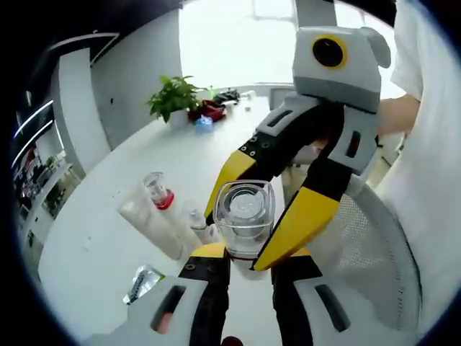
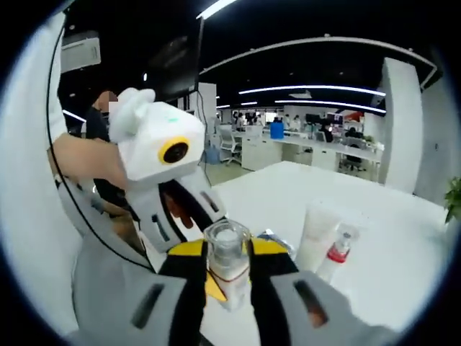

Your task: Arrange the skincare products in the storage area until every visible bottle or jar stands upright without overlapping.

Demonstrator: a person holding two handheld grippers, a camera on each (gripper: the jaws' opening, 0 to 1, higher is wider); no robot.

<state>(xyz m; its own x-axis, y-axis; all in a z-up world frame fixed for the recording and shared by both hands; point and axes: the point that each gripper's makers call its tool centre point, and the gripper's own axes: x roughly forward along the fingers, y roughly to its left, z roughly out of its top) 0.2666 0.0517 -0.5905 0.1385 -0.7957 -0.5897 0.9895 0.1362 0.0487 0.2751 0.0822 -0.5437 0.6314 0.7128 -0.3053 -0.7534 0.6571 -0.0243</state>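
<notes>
Both grippers' jaws clamp one clear jar [image 1: 245, 216].

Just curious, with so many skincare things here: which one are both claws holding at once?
The clear jar, pinched by the left gripper and right gripper together. The white tube and red-collared bottle sit untouched on the table.

White table [image 1: 108, 216]: white tube [image 1: 151, 220], red-capped bottle [image 1: 157, 189], foil sachet [image 1: 142, 282], potted plant [image 1: 173, 97] at far end.

Clear glossy jar [image 1: 245, 216], matt white table [image 1: 130, 187], mesh chair-back [image 1: 374, 252]
</notes>
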